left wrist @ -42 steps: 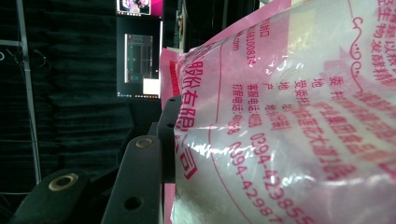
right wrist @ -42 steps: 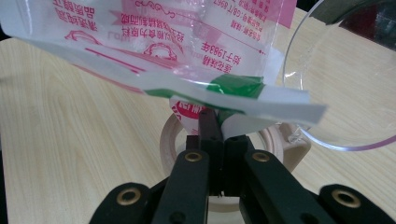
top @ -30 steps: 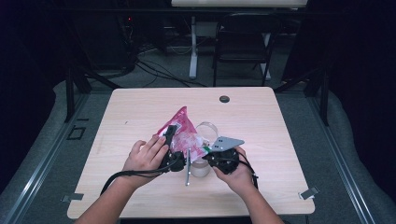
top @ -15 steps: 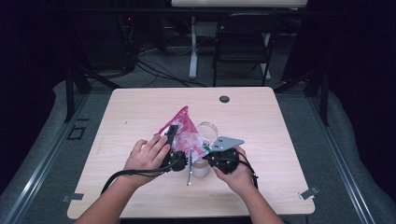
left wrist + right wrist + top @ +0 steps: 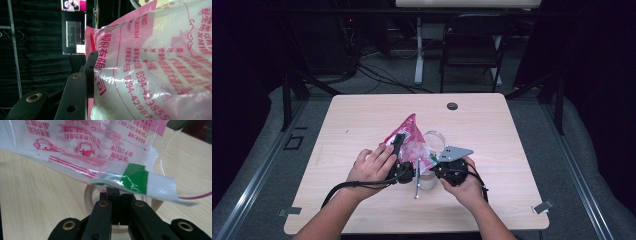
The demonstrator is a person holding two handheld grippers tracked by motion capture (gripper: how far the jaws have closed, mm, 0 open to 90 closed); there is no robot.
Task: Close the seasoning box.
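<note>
High view: left gripper (image 5: 398,145) clamps the pink-printed clear plastic bag (image 5: 409,140) between half-closed jaws, the bag bulging just beside its jaw. Right gripper (image 5: 116,192), jaws shut, pinches the bag's green-and-white corner; a cream tape ring (image 5: 91,197) lies just beyond its jaws.

I see a light wooden table (image 5: 362,120) with rounded corners, its grain running plain and pale across the top. Near the far edge a small dark round cap (image 5: 452,106) sits in the surface. Toward my side, at the middle, a roll of tape (image 5: 428,181) lies flat on the wood, and just behind it a clear round container (image 5: 435,137) rests on the top. A thin grey rod (image 5: 417,177) lies beside the roll.
</note>
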